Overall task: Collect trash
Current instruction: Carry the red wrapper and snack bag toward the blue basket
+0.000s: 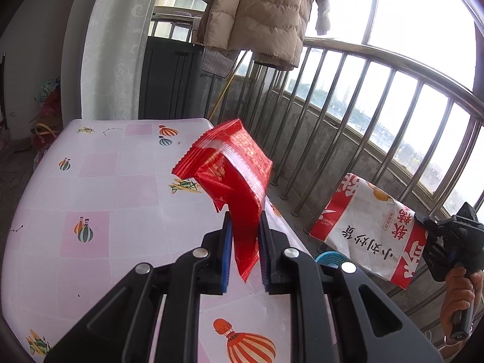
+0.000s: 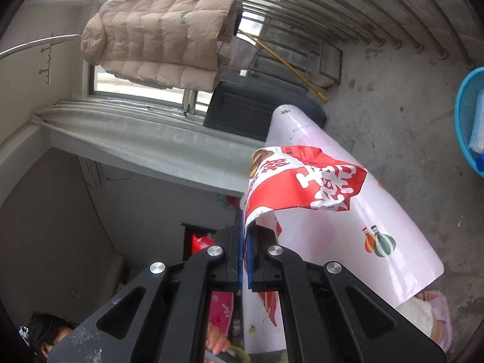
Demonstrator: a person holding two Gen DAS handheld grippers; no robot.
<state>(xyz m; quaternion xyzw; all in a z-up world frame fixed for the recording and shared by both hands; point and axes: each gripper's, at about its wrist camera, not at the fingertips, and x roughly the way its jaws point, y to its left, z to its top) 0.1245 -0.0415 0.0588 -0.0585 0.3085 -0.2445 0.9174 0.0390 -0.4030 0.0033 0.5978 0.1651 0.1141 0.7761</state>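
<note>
1. The table (image 1: 99, 181), under a pink balloon-print cloth, fills the near left of the left wrist view, beside the balcony railing (image 1: 348, 99).
2. A beige coat (image 1: 260, 15) hangs at the far side.
3. A blue basket (image 2: 472, 121) sits on the floor at the right.
4. The right gripper (image 2: 244, 242), rolled onto its side, is clenched on a corner of the white-and-red bag (image 2: 302, 178), held in the air beside the table; a hand (image 1: 459, 296) grips its handle.
5. The left gripper (image 1: 245, 236) tilts downward above the table, pinching the red wrapper (image 1: 230, 166), which stands up from its pads.
</note>
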